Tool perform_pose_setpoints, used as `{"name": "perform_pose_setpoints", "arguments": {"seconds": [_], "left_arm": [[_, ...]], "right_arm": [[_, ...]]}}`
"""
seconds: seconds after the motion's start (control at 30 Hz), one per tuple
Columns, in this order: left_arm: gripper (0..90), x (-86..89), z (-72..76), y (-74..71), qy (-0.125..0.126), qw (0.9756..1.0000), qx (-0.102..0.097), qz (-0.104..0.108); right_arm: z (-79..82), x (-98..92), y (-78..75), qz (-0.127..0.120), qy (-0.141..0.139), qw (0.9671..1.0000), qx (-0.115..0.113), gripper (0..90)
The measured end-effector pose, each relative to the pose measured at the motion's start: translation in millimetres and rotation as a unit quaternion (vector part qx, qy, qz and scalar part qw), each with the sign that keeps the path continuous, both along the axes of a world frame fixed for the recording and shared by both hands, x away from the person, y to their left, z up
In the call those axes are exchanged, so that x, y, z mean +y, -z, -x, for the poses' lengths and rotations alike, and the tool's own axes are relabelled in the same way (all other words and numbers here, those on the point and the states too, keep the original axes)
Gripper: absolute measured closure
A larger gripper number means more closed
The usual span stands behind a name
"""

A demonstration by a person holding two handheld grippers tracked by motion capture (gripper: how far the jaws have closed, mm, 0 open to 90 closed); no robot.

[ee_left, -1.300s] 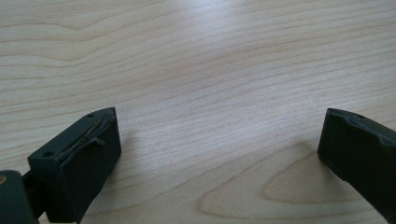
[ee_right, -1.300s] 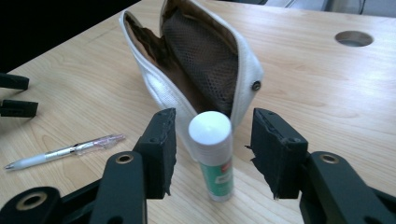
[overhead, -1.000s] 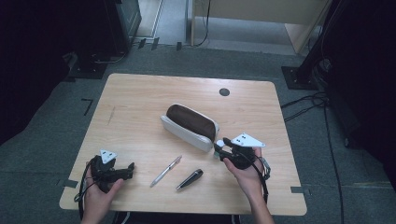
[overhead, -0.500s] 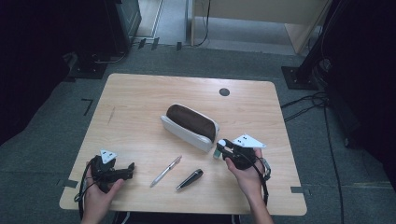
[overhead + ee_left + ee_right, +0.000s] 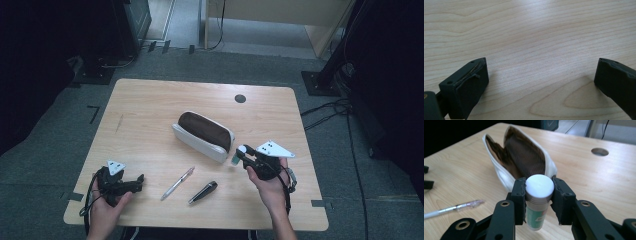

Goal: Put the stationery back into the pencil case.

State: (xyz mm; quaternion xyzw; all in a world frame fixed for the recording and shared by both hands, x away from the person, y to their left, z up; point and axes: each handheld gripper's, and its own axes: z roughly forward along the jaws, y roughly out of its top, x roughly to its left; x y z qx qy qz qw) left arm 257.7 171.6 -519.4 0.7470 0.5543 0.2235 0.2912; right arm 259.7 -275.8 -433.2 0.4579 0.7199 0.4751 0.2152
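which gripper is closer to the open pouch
Right. The right gripper, clamped on a small tube, is just beside the pouch's near end; the left gripper rests open near the table's front-left corner.

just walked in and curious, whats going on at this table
A person holds a gripper in each hand. The right gripper has its jaws shut on a small white-capped tube, held just in front of the open pouch. The left gripper rests open on the table. A pen and a dark marker lie nearby.
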Motion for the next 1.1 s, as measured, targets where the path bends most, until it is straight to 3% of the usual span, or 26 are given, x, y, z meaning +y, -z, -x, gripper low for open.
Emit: {"name": "perform_pose_setpoints", "arguments": {"seconds": [0.33, 0.67, 1.1], "left_arm": [[0.0, 0.0, 0.0, 0.0, 0.000, 1.0000, 0.000, 0.000], [0.0, -0.2, -0.1, 0.1, -0.001, 1.0000, -0.001, 0.001], [0.0, -0.1, -0.1, 0.1, -0.001, 1.0000, -0.001, 0.001]], "right_arm": [[-2.2, -1.1, -28.1, -0.008, -0.001, 0.9997, -0.024, 65.8], [-11.8, 9.3, -54.1, -0.008, -0.013, 0.9985, -0.053, 65.8], [-30.4, 24.4, -53.7, -0.022, -0.023, 0.9979, -0.056, 65.8]]}}
